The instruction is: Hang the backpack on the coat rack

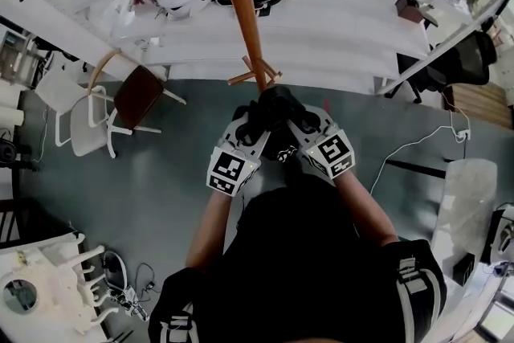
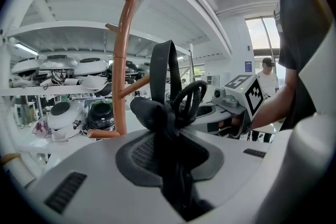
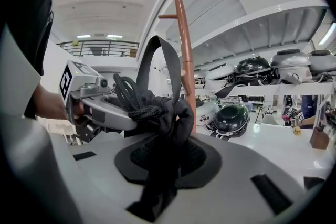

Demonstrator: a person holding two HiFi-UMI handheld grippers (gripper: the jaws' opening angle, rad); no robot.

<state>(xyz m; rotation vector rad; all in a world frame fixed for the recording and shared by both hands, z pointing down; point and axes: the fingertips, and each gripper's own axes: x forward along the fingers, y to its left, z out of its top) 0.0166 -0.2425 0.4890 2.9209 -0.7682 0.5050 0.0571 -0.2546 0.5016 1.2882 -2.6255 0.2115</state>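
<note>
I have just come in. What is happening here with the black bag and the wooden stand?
A person holds a gripper in each hand. The left gripper and the right gripper are both shut on the top of a black backpack, held up in front of the coat rack. Its strap stands up free as a loop; the backpack hangs on no peg yet.

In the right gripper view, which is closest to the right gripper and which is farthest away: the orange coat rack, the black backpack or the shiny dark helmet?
1. The black backpack: pinched in the jaws of the right gripper.
2. The coat rack: upright just behind the backpack.
3. The dark helmet: on the white counter beyond the rack, to the right.
</note>
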